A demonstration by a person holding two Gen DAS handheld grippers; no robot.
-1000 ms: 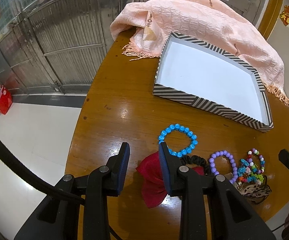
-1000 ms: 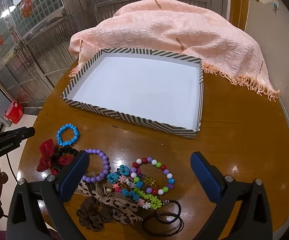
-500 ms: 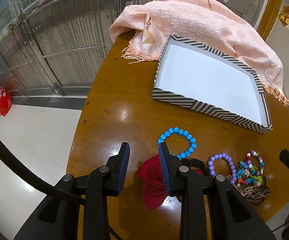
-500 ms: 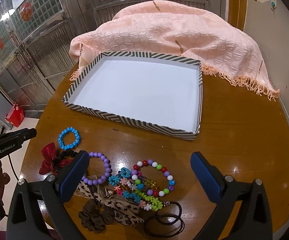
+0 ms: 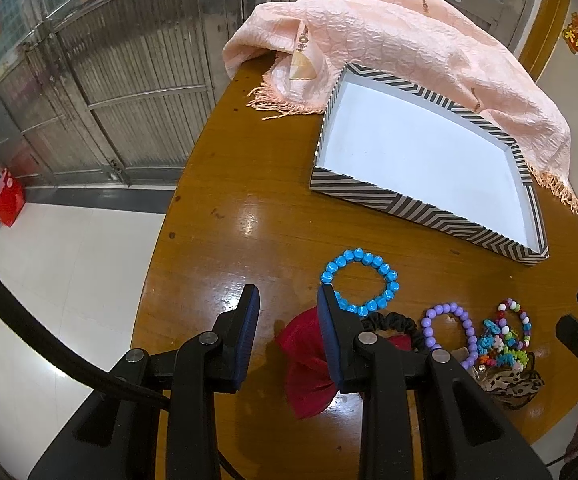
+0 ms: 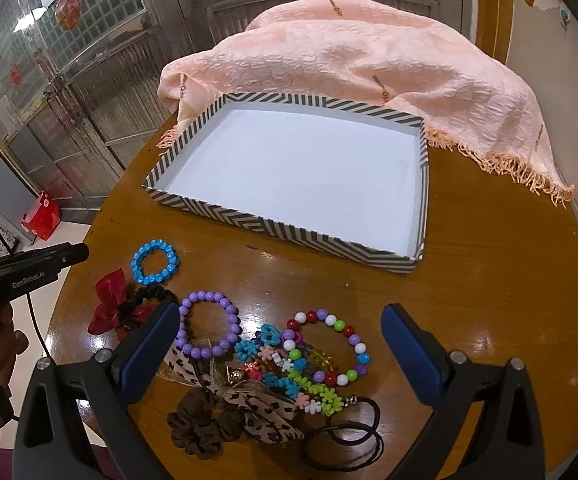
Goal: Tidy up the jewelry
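Near the front edge of the round brown wooden table (image 6: 489, 280), at about 6 o'clock in the right wrist view, lies the unsorted jewelry: a blue beaded bracelet (image 6: 155, 262), a purple beaded bracelet (image 6: 208, 330), a multicoloured beaded bracelet (image 6: 329, 344), a red fabric bow on a black scrunchie (image 6: 119, 306), a leopard-print bow (image 6: 257, 404), a brown scrunchie (image 6: 201, 426) and thin black hair ties (image 6: 349, 436). At 12 o'clock from the pile stands the shallow black-and-white striped box with a white floor (image 6: 285, 232); nothing lies in it. Judgement: sorting has not begun, every piece remains to be moved. Beyond the box, a peach fringed cloth (image 6: 369, 68) is draped over the table's far side.

Right gripper (image 6: 281, 338): fingers spread wide, poised over the pile, holding nothing. Left gripper (image 5: 287, 312): fingers partly open, empty, above the red bow at the pile's 9 o'clock side; contact cannot be confirmed.
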